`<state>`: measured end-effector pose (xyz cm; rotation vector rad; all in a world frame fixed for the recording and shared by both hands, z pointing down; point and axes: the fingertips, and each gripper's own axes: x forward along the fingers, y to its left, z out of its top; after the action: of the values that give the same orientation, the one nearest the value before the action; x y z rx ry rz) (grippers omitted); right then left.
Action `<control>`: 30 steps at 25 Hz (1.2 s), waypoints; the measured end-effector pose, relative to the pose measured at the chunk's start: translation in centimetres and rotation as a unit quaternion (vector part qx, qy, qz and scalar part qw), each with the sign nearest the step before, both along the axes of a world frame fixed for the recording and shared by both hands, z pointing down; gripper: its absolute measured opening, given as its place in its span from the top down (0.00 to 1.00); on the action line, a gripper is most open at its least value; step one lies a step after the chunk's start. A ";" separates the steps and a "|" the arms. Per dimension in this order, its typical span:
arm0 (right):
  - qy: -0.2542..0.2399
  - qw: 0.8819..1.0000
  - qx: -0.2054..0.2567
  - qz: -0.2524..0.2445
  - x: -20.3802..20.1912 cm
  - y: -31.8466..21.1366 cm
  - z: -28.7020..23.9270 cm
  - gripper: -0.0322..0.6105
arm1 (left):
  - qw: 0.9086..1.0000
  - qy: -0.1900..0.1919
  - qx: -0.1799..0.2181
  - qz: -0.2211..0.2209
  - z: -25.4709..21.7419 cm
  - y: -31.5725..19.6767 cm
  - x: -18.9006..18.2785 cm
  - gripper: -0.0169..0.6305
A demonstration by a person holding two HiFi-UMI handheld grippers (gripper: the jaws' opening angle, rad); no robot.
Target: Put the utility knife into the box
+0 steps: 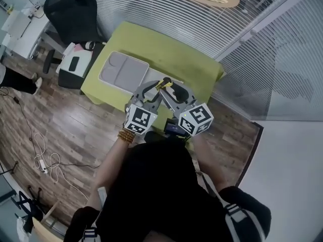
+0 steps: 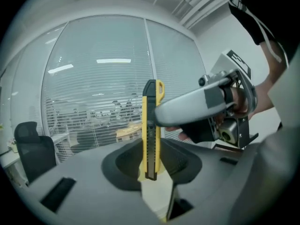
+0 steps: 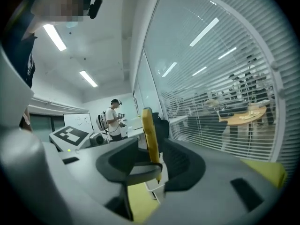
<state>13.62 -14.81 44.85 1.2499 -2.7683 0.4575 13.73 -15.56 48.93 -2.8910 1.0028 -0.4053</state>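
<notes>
The yellow-and-black utility knife [image 1: 164,83] is held up over the green table [image 1: 194,59], just to the right of the flat white box with grey insets [image 1: 123,69]. My left gripper [image 1: 153,88] is shut on the knife's lower end, and the knife [image 2: 151,125] stands upright between its jaws [image 2: 152,168]. My right gripper [image 1: 173,91] meets it from the right. In the right gripper view the knife [image 3: 150,135] stands in the gap of the right gripper [image 3: 152,168], whose jaws are open and not touching it. A finger of the left gripper [image 3: 143,171] crosses below.
A black office chair [image 1: 70,11] stands at the table's far left, with a white-and-black bag [image 1: 75,62] beside it. Cables [image 1: 45,160] lie on the wood floor. Glass walls with blinds close off the back and right. A person [image 3: 113,118] stands far off.
</notes>
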 end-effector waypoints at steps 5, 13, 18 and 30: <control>0.022 1.000 -0.008 0.013 0.1 -0.3 1.0 0.75 | 1.000 0.000 0.003 -0.001 -0.1 0.2 0.3 0.79; 0.064 0.998 0.014 0.006 -1.0 -0.2 1.4 0.83 | 1.000 0.005 0.013 -0.011 -0.4 0.3 -0.4 0.79; 0.079 0.996 0.029 0.007 -0.8 -0.1 1.2 0.86 | 1.000 0.015 0.021 0.001 -0.6 0.6 -0.3 0.79; 0.094 0.995 0.030 0.033 2.1 -1.4 0.7 0.86 | 0.998 0.053 0.029 -0.013 -1.3 0.7 -2.0 0.79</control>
<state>15.69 -16.24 45.53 1.3267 -2.6074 0.2487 11.68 -14.85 47.59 -2.8756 1.0503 -0.2230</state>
